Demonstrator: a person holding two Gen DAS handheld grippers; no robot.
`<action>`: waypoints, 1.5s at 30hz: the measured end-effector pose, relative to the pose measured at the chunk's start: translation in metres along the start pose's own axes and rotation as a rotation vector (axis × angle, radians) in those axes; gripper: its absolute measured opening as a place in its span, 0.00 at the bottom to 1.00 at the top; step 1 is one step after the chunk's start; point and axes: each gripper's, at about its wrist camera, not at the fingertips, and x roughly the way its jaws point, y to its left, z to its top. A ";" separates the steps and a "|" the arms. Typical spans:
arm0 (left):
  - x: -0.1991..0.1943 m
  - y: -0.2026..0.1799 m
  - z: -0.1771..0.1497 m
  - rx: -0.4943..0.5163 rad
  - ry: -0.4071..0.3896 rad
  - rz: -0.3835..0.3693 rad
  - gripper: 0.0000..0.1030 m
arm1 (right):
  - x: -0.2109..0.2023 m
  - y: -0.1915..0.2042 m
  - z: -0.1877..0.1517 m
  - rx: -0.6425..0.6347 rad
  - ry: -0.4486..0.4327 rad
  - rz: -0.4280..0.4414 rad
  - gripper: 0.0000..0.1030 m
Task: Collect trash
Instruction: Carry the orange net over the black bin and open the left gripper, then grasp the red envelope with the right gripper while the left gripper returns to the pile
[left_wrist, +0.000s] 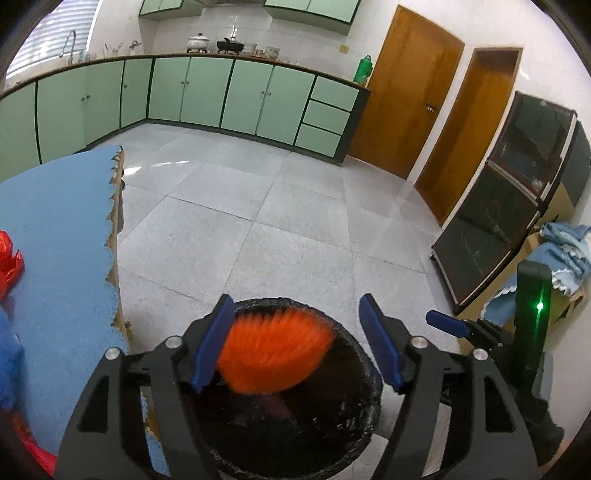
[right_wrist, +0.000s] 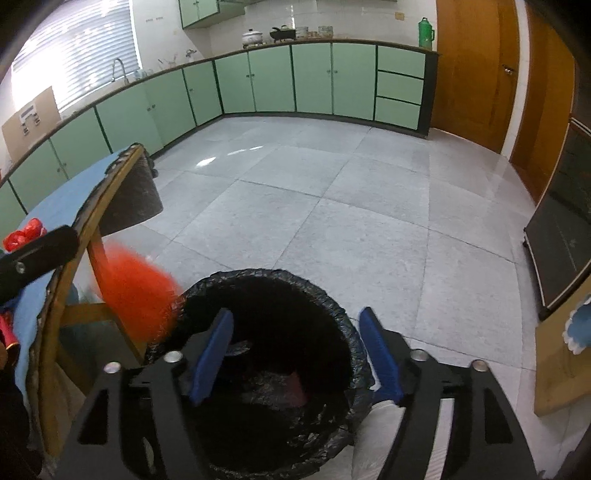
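A round bin lined with a black bag (left_wrist: 332, 424) stands on the floor just below my left gripper (left_wrist: 295, 301). That gripper is open. A blurred orange tufted piece (left_wrist: 273, 354) hangs loose between its fingers, over the bin's mouth and close to the left finger. My right gripper (right_wrist: 295, 314) is open above the same bin (right_wrist: 266, 275), with nothing pressed between its pads. In the right wrist view the orange piece (right_wrist: 136, 295) is a blur at the bin's left rim. Something white and crumpled (right_wrist: 373, 443) shows under the right finger at the rim.
A table with a blue cloth (left_wrist: 55, 240) stands left of the bin, with shiny red scraps (left_wrist: 7, 258) on it. Green cabinets (left_wrist: 207, 92) line the far walls. Two wooden doors (left_wrist: 402, 92) and a dark glass cabinet (left_wrist: 498, 221) stand on the right. Tiled floor lies between.
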 end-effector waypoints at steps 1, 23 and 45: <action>-0.002 0.000 0.002 -0.002 -0.003 0.001 0.69 | -0.003 0.001 0.001 -0.006 -0.007 -0.009 0.74; -0.206 0.071 -0.032 -0.084 -0.248 0.366 0.80 | -0.093 0.130 0.005 -0.123 -0.203 0.320 0.94; -0.281 0.147 -0.099 -0.267 -0.228 0.615 0.80 | -0.079 0.274 -0.046 -0.472 -0.058 0.556 0.94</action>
